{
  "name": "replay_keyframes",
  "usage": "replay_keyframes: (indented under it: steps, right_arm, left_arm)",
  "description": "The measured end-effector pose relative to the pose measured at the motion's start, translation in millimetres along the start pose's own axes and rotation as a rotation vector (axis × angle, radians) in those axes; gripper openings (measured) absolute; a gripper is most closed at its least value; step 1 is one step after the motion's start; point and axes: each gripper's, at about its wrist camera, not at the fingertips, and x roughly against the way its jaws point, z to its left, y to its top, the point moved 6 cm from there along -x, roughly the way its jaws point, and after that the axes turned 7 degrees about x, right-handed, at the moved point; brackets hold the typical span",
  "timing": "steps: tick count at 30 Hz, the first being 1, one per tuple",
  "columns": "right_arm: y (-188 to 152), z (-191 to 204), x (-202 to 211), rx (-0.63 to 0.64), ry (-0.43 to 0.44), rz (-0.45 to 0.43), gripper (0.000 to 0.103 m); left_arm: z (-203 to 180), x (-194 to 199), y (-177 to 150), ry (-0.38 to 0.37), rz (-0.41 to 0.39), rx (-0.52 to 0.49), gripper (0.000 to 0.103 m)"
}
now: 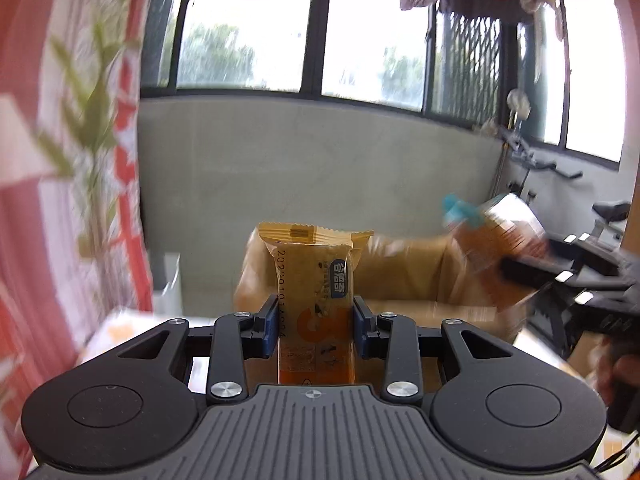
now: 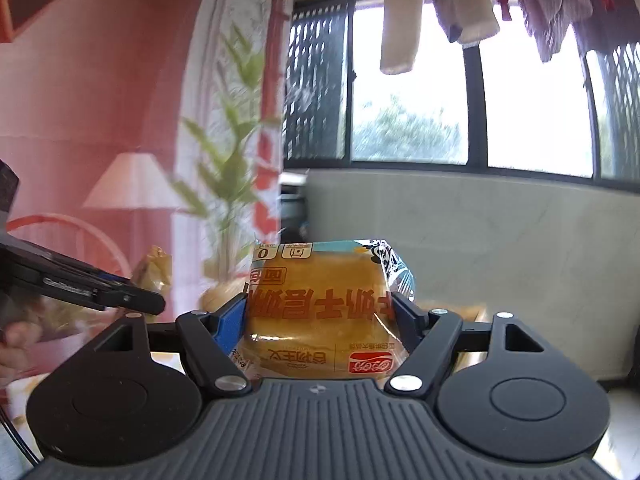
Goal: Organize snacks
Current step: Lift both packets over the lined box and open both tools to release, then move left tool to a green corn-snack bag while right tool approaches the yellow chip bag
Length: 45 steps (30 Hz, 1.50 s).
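Note:
My left gripper (image 1: 315, 320) is shut on an orange snack bar packet (image 1: 316, 292), held upright in the air with its crimped end up. My right gripper (image 2: 320, 316) is shut on a packaged yellow bread (image 2: 320, 304), its printed wrapper upside down. The right gripper with the bread (image 1: 500, 240) shows blurred at the right of the left wrist view. The left gripper (image 2: 132, 300) shows at the left of the right wrist view with the bar's wrapper (image 2: 154, 268) poking past its fingers.
A brown box or bag (image 1: 400, 276) sits ahead, below both grippers. A pink printed curtain (image 1: 60, 160) hangs at the left. A grey low wall (image 1: 320, 168) under windows lies ahead. An exercise bike (image 1: 560, 184) stands at the right. Laundry (image 2: 440, 8) hangs overhead.

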Motion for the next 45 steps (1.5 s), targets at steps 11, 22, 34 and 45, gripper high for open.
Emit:
replay_keyframes:
  steps: [11, 22, 34, 45]
  right_arm:
    - [-26, -42, -81, -0.122, -0.072, 0.148, 0.075]
    - [-43, -62, -66, -0.194, -0.151, 0.197, 0.085]
    - [-36, -36, -19, -0.158, -0.136, 0.067, 0.085]
    - [-45, -7, 28, -0.117, -0.063, 0.010, 0.085]
  left_arm:
    - [-42, -106, 42, 0.022, 0.029, -0.027, 0.038]
    - [-28, -148, 20, 0.145, 0.099, -0.071, 0.062]
    - [-5, -69, 12, 0.131, 0.011, -0.055, 0.069]
    - [36, 2, -36, 0.157, 0.028, 0.049, 0.069]
